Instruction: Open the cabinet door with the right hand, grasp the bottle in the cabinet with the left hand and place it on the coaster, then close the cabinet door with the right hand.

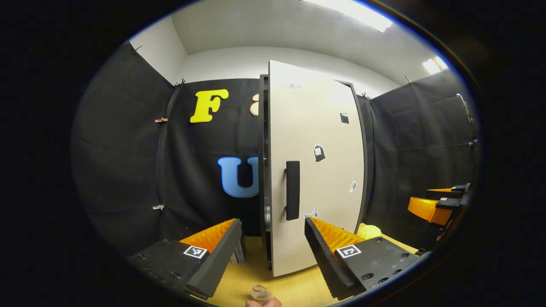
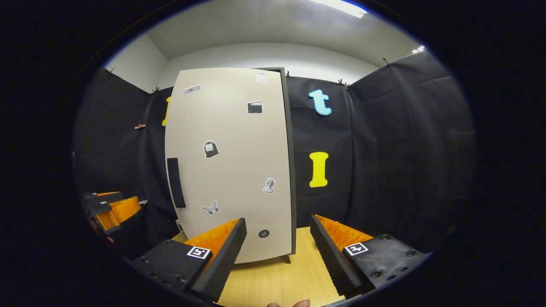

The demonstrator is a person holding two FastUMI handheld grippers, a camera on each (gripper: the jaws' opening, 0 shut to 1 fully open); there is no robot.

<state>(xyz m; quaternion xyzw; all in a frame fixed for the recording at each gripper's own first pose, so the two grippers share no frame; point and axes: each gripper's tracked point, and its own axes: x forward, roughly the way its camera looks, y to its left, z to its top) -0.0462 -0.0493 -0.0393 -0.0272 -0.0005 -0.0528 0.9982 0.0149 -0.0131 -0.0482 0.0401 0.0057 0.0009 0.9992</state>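
Left gripper view: the left gripper stands with its two ribbed, wedge-shaped fingers apart and nothing between them, above a pale wood-grain tabletop. Between and beyond the fingers rises the cabinet, a tall dark-framed box whose smooth, matt off-white door appears almost shut; a narrow dark gap runs down its left edge. One flat black bar handle is fixed upright near that edge, and four small stickers are countable on the panel. At the bottom edge a small clear, glassy rounded object, possibly the bottle's top, is cut off and hard to identify. A crumpled yellow item lies at the door's right foot, partly hidden by a finger. At far right the right gripper shows edge-on.

Right gripper view: the left gripper appears at far left, partly cropped. The door, with handle, carries seven stickers. The right gripper is likewise spread and empty, over the tabletop.
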